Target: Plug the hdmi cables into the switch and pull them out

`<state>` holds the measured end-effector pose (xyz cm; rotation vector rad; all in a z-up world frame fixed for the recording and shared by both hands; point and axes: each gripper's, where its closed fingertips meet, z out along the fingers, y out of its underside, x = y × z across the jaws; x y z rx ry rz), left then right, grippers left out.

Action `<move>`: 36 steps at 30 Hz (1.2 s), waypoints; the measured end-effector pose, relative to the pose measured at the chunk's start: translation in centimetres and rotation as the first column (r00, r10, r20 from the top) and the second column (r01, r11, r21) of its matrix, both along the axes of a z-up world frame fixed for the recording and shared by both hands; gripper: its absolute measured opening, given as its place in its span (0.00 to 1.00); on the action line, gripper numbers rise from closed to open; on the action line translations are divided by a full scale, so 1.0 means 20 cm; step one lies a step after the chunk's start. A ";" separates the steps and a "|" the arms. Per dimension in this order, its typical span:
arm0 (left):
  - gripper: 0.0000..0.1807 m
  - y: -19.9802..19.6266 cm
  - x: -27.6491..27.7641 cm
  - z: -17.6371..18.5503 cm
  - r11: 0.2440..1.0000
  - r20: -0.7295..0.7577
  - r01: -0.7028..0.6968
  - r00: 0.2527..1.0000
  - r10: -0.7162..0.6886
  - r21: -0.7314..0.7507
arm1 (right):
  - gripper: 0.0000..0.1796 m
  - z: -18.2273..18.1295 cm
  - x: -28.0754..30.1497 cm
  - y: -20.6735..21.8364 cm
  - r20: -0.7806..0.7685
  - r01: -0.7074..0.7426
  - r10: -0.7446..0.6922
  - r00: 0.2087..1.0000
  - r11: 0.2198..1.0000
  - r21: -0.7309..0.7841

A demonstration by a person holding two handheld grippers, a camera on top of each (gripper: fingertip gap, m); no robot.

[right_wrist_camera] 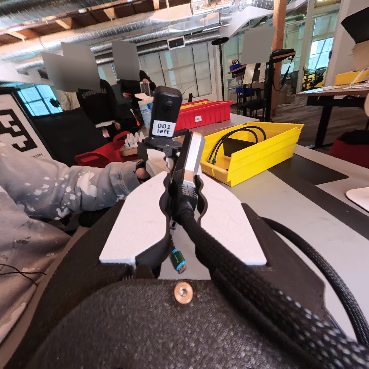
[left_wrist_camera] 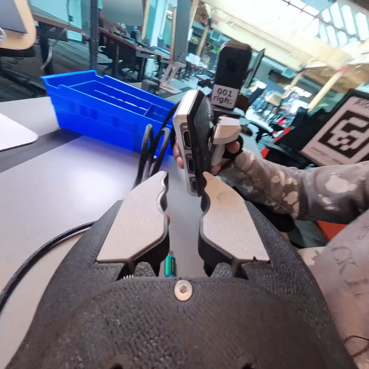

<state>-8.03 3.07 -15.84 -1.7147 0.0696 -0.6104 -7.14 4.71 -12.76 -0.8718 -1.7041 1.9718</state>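
Observation:
The silver and black HDMI switch (left_wrist_camera: 186, 127) stands on end above the table, with its row of empty ports facing me. My right gripper (right_wrist_camera: 182, 177) is shut on the switch (right_wrist_camera: 194, 151) at the end where a thick black braided cable's plug (right_wrist_camera: 185, 191) is plugged in. My left gripper (left_wrist_camera: 185, 174) is open and empty, its right fingertip (left_wrist_camera: 207, 179) just below the switch's lower end. A green HDMI plug (right_wrist_camera: 178, 259) lies loose on the table under the grippers; it also shows in the left wrist view (left_wrist_camera: 169, 266).
A blue bin (left_wrist_camera: 95, 103) stands behind the switch on the grey table (left_wrist_camera: 69, 179). A yellow bin (right_wrist_camera: 259, 151) with more green-ended cables sits to the right, with a red tray (right_wrist_camera: 203, 113) behind it. The braided cable (right_wrist_camera: 299, 269) loops over the right gripper. People stand in the background.

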 end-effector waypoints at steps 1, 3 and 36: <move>0.11 0.00 0.02 0.01 0.999 0.039 0.047 0.998 -0.047 0.010 | 0.13 0.00 0.00 0.01 0.008 -0.004 0.004 1.000 1.000 -0.010; 0.12 0.01 0.04 0.03 0.995 0.096 0.091 0.991 -0.093 0.027 | 0.13 -0.02 0.00 0.00 0.013 0.000 0.000 1.000 1.000 0.019; 0.19 -0.15 -0.03 -0.23 0.984 -0.334 0.013 0.940 -0.072 -0.175 | 0.13 0.09 0.03 0.10 -0.022 0.056 -0.056 0.998 0.998 -0.029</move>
